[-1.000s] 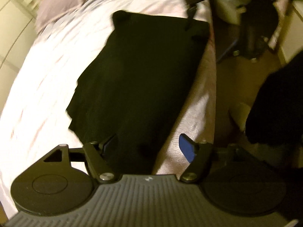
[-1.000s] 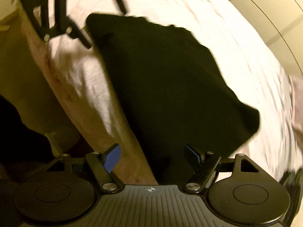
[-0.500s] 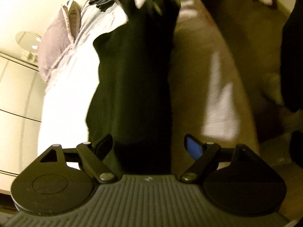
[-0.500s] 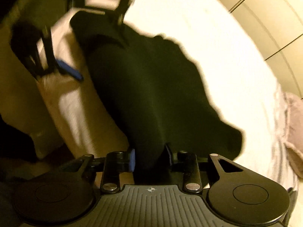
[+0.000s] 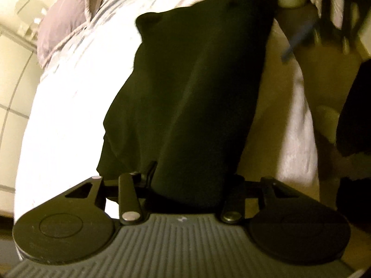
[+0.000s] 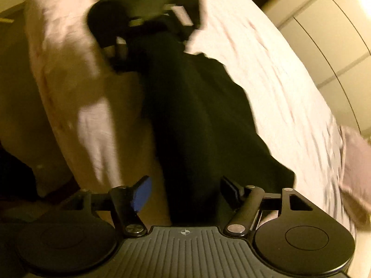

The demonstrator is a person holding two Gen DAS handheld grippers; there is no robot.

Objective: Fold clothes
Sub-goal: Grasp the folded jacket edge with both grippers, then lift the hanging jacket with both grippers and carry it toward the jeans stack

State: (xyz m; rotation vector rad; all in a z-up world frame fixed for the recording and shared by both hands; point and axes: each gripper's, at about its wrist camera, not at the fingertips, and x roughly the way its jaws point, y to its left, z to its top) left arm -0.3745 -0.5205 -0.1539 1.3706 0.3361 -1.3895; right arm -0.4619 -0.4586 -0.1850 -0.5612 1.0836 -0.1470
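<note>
Half a second ago the right gripper [image 6: 185, 190] was pinched on the black garment [image 5: 192, 97]; now its 2 fingers stand spread, the cloth passing loosely between them. The left gripper [image 5: 189, 183], spread before, has its fingers drawn in against the bunched near end of the cloth, pinching it. There is 1 garment, 2 grippers, 1 bed [image 5: 76, 88] and 1 pillow [image 5: 62, 16]. The garment runs from the left gripper away along the bed's right edge to the far end, where the right gripper appears blurred. The pillow lies far left.
</note>
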